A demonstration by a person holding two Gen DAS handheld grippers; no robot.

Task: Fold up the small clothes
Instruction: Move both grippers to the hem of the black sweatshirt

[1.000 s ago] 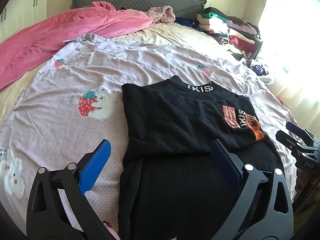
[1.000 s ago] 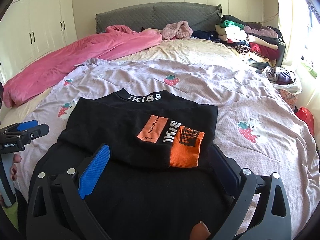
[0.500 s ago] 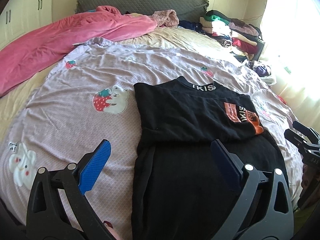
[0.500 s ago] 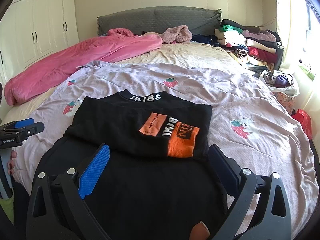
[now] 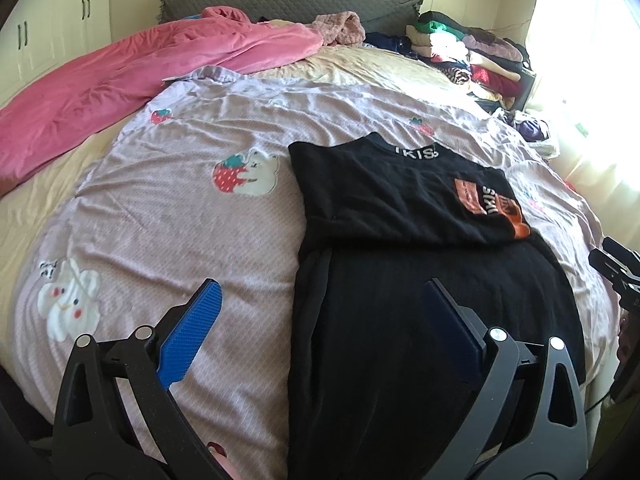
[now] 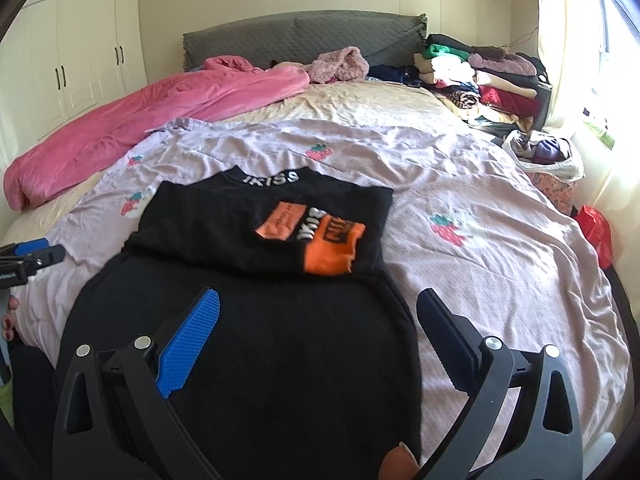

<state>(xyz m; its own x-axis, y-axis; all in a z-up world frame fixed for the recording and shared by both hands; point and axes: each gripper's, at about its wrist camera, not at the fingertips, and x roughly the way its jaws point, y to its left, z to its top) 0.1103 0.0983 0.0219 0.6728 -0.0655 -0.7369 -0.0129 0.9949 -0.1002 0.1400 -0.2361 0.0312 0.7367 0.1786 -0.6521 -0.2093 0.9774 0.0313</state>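
A black sweater (image 5: 400, 200) (image 6: 240, 220) with a white-lettered collar and an orange patch (image 6: 320, 236) lies on the lilac quilt (image 5: 160, 220), its top part folded down over the lower body. The lower part (image 6: 248, 352) spreads toward the bed's near edge. My left gripper (image 5: 320, 312) hovers open above the sweater's left edge, holding nothing. My right gripper (image 6: 320, 320) hovers open over the sweater's lower right part, also empty. Each gripper's tip shows at the side of the other's view, the left gripper (image 6: 36, 256) and the right gripper (image 5: 616, 264).
A pink duvet (image 5: 140, 80) is bunched along the bed's far left. Stacked folded clothes (image 6: 480, 80) sit at the far right by the grey headboard (image 6: 300, 36). A white bag of clothes (image 6: 544, 156) and a red item (image 6: 596, 232) lie off the right side. White wardrobes (image 6: 72, 52) stand at the left.
Both grippers have drawn back and up from the sweater, which looks smaller and farther in both views. The sweater has not moved. Both stay open.
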